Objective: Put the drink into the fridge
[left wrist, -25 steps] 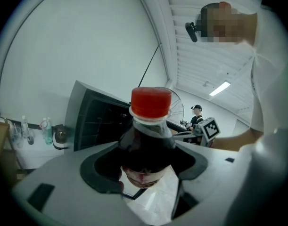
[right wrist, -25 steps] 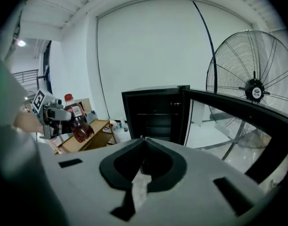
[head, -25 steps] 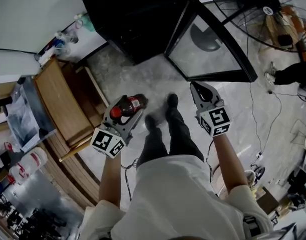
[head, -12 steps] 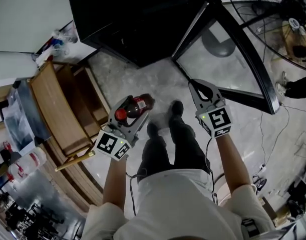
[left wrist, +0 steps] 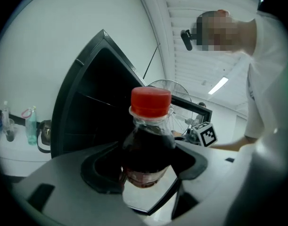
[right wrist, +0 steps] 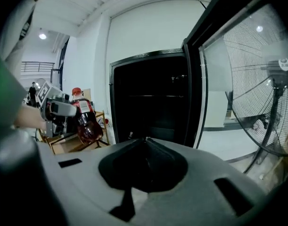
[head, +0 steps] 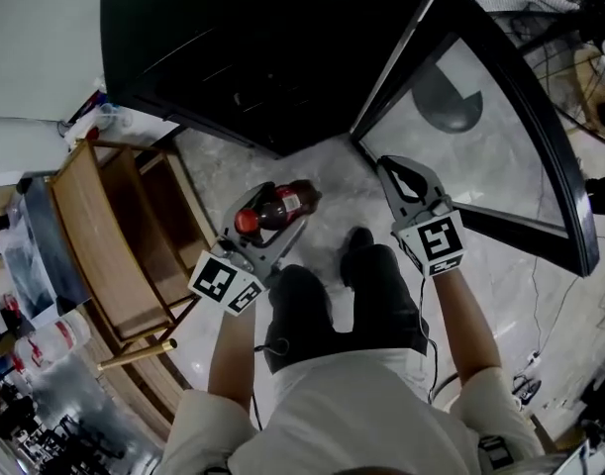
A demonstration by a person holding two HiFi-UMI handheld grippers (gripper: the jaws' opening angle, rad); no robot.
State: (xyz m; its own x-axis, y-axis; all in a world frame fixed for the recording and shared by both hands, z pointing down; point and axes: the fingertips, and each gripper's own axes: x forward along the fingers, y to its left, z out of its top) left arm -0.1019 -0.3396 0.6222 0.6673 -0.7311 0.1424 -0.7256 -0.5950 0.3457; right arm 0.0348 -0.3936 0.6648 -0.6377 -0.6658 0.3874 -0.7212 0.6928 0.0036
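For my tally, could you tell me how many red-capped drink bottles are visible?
1: the bottle in the left gripper, before the open fridge, whose dark interior may hide others.

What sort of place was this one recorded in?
Probably a workshop or lab hall rather than a home kitchen: a black glass-door fridge stands open on a polished stone floor, with a big pedestal fan and a rough wooden rack nearby.

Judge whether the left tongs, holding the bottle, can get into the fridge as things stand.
Probably yes. The door stands wide open, the fridge shows its dark inside towards the left tongs and their bottle, and only floor shows between them.
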